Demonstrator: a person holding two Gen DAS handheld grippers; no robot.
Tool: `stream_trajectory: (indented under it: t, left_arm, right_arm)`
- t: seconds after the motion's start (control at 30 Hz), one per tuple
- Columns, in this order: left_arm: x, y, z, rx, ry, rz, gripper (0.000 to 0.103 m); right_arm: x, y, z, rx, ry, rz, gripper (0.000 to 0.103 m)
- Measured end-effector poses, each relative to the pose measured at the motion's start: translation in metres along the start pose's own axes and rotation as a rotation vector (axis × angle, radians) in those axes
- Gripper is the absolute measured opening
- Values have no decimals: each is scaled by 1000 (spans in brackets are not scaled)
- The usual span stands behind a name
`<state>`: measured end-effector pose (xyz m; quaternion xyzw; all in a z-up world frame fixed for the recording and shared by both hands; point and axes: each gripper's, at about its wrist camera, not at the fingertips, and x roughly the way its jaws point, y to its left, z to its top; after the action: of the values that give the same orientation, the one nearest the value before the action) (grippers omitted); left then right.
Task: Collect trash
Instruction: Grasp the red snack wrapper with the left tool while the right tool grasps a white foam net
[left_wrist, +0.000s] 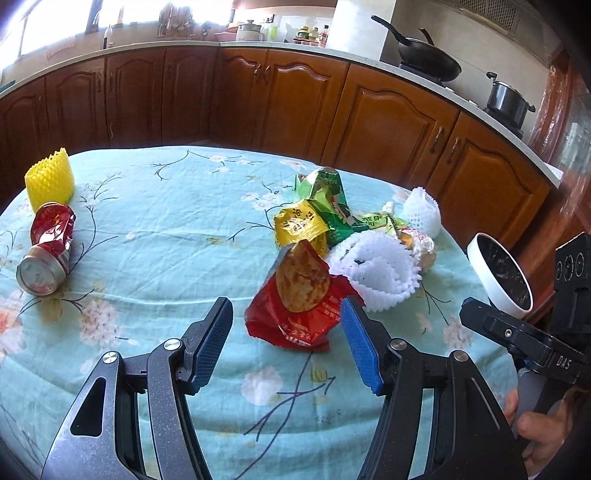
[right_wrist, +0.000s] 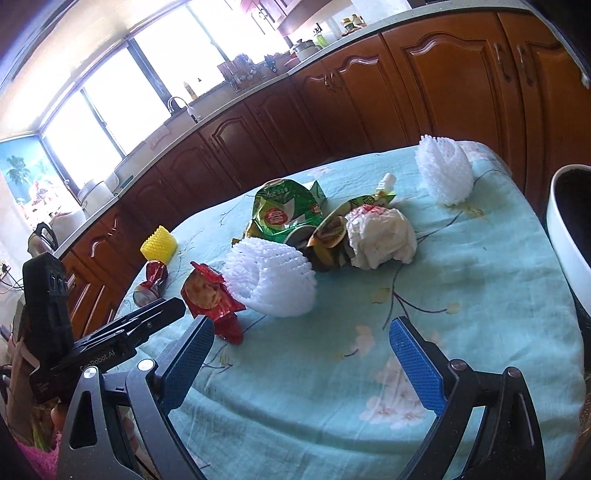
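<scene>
Trash lies on the light blue flowered tablecloth (left_wrist: 166, 236). A red snack bag (left_wrist: 299, 306) lies just ahead of my left gripper (left_wrist: 288, 332), which is open and empty with the bag's near end between its blue pads. Behind the bag are a white foam net (left_wrist: 373, 273), a yellow wrapper (left_wrist: 299, 225), a green wrapper (left_wrist: 325, 192) and a second white foam net (left_wrist: 421, 212). A crushed red can (left_wrist: 48, 251) and a yellow foam net (left_wrist: 50, 179) lie at the left. My right gripper (right_wrist: 301, 350) is open and empty, short of the white foam net (right_wrist: 273, 277) and crumpled white paper (right_wrist: 380, 238).
A white bin with a dark inside (left_wrist: 500, 275) stands at the table's right edge, also in the right wrist view (right_wrist: 570, 240). Wooden kitchen cabinets (left_wrist: 280, 99) run behind the table. A wok (left_wrist: 428, 61) and a pot (left_wrist: 508, 99) sit on the counter.
</scene>
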<state>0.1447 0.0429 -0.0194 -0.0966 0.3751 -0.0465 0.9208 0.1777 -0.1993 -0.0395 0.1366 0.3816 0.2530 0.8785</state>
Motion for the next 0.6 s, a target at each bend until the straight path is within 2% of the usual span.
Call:
stream_trajectory:
  t: [0.07, 0.2, 0.3, 0.37, 0.4, 0.43, 0.47, 0.53, 0.6]
  left_arm:
    - [4, 7, 4, -12, 4, -4, 61]
    - [14, 15, 8, -15, 11, 8, 61]
    - [25, 20, 7, -30, 39, -12, 61]
    - [30, 21, 5, -35, 56, -28, 61]
    - [32, 20, 5, -33, 61, -35, 60]
    - [33, 18, 4, -29, 66, -42, 56]
    - [34, 16, 3, -22, 71, -54, 52]
    - [35, 10, 2, -4, 79, -74, 30]
    - [34, 2, 0, 22, 82, -87, 15]
  right_arm:
    - [7, 3, 5, -1, -2, 12, 94]
    - [24, 9, 15, -2, 15, 23, 77]
    - [40, 11, 19, -9, 41, 24, 64]
    - [48, 11, 18, -14, 56, 18, 55]
    - [52, 10, 18, -13, 67, 15, 42]
    - [54, 9, 17, -11, 74, 16, 33]
    - [54, 8, 15, -6, 76, 17, 30]
    - [49, 7, 13, -9, 69, 9, 21]
    - [41, 6, 10, -15, 62, 2, 19]
